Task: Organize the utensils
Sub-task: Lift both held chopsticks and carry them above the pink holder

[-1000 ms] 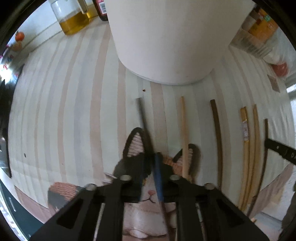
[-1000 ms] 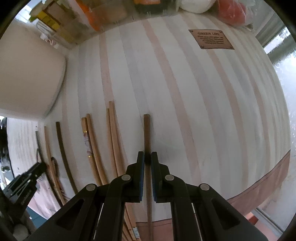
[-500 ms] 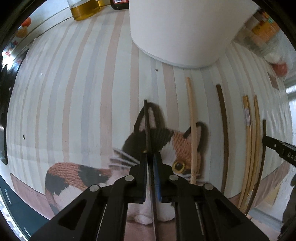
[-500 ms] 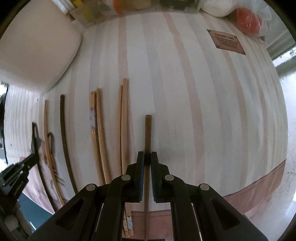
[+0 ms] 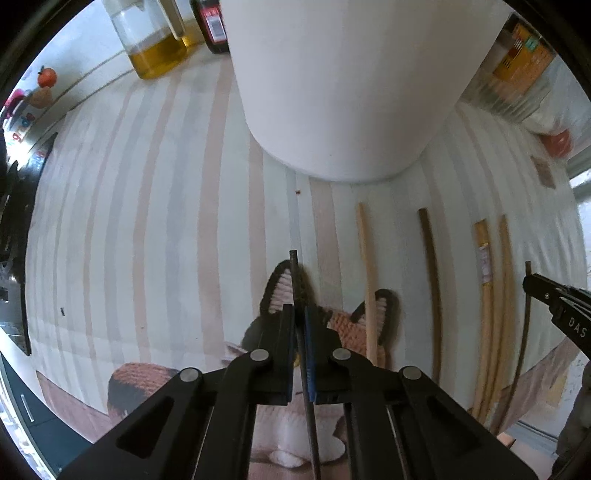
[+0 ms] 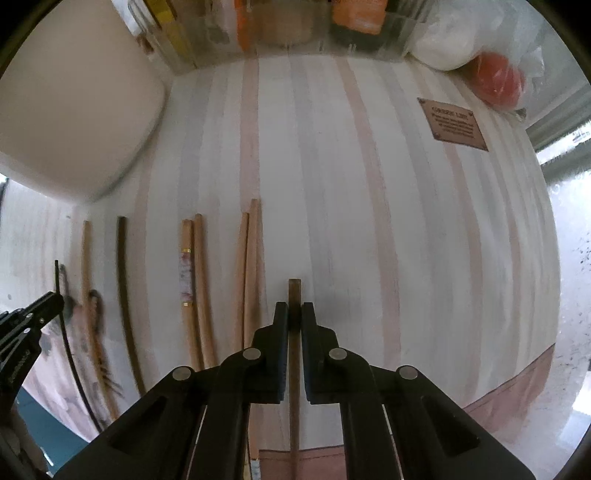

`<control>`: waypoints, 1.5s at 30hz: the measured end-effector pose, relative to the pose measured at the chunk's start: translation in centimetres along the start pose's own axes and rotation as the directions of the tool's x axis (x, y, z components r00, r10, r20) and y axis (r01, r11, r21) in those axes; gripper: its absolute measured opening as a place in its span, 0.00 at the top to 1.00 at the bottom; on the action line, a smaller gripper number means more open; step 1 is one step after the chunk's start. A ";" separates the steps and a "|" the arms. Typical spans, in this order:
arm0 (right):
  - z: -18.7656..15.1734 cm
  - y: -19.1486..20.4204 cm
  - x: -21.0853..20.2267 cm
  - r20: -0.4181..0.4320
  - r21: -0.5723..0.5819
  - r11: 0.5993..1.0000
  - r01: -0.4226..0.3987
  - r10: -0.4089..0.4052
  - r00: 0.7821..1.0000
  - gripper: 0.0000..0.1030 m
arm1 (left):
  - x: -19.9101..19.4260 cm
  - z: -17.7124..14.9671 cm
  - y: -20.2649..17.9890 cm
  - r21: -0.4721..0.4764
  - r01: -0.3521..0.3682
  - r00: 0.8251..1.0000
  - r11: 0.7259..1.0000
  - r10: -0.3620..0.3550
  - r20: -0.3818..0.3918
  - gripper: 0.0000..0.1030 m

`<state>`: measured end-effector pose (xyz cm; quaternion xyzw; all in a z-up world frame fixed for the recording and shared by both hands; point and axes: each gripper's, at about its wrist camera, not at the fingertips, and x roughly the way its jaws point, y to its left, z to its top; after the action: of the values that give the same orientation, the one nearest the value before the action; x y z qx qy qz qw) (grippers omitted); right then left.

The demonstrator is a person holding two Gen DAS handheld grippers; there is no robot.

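My left gripper (image 5: 300,314) is shut on a thin black chopstick (image 5: 295,280) and holds it above the striped cloth (image 5: 147,221), over the cat picture (image 5: 325,325). My right gripper (image 6: 294,314) is shut on a dark brown chopstick (image 6: 294,291), at the right end of a row of chopsticks. The row holds a light chopstick (image 5: 365,266), a dark one (image 5: 430,266) and light pairs (image 6: 192,277) (image 6: 249,266), lying parallel. The left gripper (image 6: 33,317) shows at the left edge of the right wrist view; the right gripper (image 5: 554,299) shows at the right of the left wrist view.
A large white container (image 5: 343,85) stands on the cloth behind the row. Oil jars (image 5: 155,44) and a dark bottle (image 5: 212,26) stand at the back left. Clear boxes (image 6: 288,26), a white bag (image 6: 450,40) with a red item and a brown label (image 6: 454,123) are at the back right.
Both grippers have stayed shut on their chopsticks. The left one has moved forward toward the white container. The right view has shifted forward and left along the row.
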<state>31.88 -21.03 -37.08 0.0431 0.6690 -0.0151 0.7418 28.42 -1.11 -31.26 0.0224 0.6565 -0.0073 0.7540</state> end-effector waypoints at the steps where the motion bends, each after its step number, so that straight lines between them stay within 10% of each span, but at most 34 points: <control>1: -0.2 -0.2 -0.8 0.020 0.008 1.000 -0.021 0.020 1.000 0.93 | -0.8 -0.1 0.1 0.000 0.005 1.000 1.000 -0.005 0.015 0.98; 13: -1.9 -0.3 -10.0 0.208 0.009 0.988 -0.155 0.150 0.967 0.94 | -11.0 -1.3 1.3 0.017 0.016 0.979 1.000 -0.019 0.204 0.98; 45: 1.0 4.3 -24.9 0.544 -0.151 0.945 -0.291 0.325 0.773 0.94 | -23.7 0.0 1.2 0.026 0.071 0.864 0.997 -0.075 0.498 0.99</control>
<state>30.59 -17.66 -12.03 0.1238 0.4048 0.1140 0.8988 25.17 -0.35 -7.78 -0.0023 0.4401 -0.0437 0.8969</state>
